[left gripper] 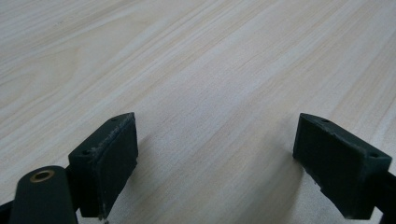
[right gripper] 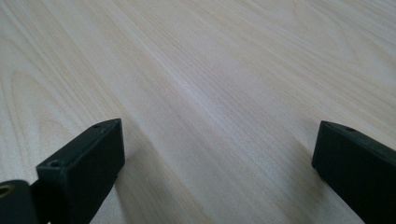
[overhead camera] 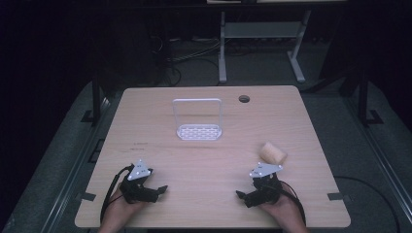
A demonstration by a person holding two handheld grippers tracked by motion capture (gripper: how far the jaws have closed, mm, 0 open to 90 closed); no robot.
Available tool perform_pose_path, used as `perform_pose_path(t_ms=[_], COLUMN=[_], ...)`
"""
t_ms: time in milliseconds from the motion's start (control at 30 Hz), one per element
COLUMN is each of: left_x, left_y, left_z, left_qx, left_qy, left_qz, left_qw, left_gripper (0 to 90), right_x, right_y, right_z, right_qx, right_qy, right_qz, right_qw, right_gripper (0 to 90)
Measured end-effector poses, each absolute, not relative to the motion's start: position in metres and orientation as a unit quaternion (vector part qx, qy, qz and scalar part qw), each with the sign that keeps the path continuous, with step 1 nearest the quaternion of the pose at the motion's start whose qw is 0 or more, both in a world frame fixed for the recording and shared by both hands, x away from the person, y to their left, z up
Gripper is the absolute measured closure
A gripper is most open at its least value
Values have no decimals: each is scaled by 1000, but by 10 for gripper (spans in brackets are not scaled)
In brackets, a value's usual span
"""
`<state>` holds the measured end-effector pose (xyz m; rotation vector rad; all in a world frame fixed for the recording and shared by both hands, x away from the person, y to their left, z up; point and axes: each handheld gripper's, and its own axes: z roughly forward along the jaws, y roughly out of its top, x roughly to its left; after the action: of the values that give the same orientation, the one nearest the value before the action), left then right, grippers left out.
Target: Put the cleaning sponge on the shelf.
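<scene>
While a pale, rounded wooden block (overhead camera: 272,153) lies just beyond the right gripper (overhead camera: 245,196), both it and the left gripper (overhead camera: 159,190) rest wide open, empty, on the smooth light-grained table (overhead camera: 204,160); a white wire rack (overhead camera: 198,120) stands farther back.

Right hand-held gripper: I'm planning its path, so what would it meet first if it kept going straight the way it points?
Probably the left hand-held gripper. The right hand-held gripper, jaws open, points leftward low across the bare table, away from the tan block. Depth is unclear, so it might pass in front.
</scene>
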<state>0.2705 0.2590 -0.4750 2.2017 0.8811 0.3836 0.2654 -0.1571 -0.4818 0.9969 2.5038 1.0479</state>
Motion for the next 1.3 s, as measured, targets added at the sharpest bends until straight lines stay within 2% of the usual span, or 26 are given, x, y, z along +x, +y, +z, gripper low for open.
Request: perform_pose_path(t_ms=[500,567,1300], left_x=[270,270,270], left_y=[259,259,259], left_z=[-475,-475,-475], left_qx=[854,854,854], left_qy=[343,343,343], left_qz=[149,149,149], left_qw=[361,361,362], left_gripper=[129,129,129], right_x=[264,263,253], right_y=[-157,-157,-178], right_z=[-478,-477,-460], right_qx=[342,341,343], right_qy=[867,868,863], right_qz=[342,341,352], right_qw=[118,115,120], right_gripper=[26,49,58])
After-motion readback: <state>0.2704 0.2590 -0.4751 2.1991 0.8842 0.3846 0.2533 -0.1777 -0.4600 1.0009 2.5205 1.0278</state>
